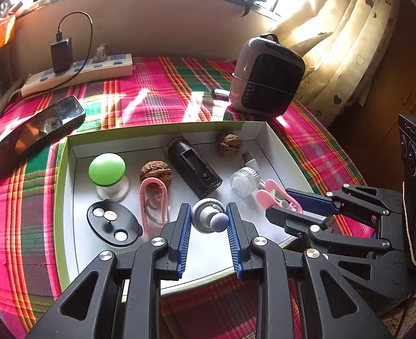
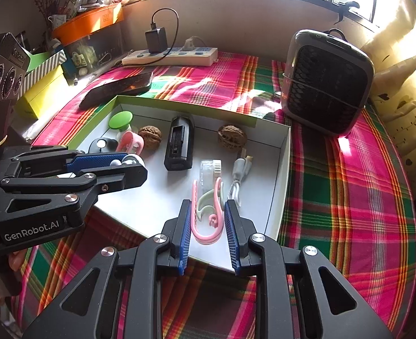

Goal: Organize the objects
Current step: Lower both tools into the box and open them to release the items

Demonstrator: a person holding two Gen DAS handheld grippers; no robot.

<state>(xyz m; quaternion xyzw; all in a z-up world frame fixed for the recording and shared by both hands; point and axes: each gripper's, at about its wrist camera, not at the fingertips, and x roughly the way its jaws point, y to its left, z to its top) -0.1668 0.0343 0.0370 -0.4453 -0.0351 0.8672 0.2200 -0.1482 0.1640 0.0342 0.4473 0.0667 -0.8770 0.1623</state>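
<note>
Both grippers sit low in the shallow white cardboard tray. Left gripper straddles the silver puck with the grey ball knob, jaws apart, no contact visible. Right gripper brackets the pink plastic loop clip, not clamped. Risk: the ball knob rolls out on closing, or the springy clip flicks sideways into the white USB cable.

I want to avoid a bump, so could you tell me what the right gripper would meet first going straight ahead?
Most likely the pink clip, already between the open right gripper's fingers; depth is uncertain.
</note>
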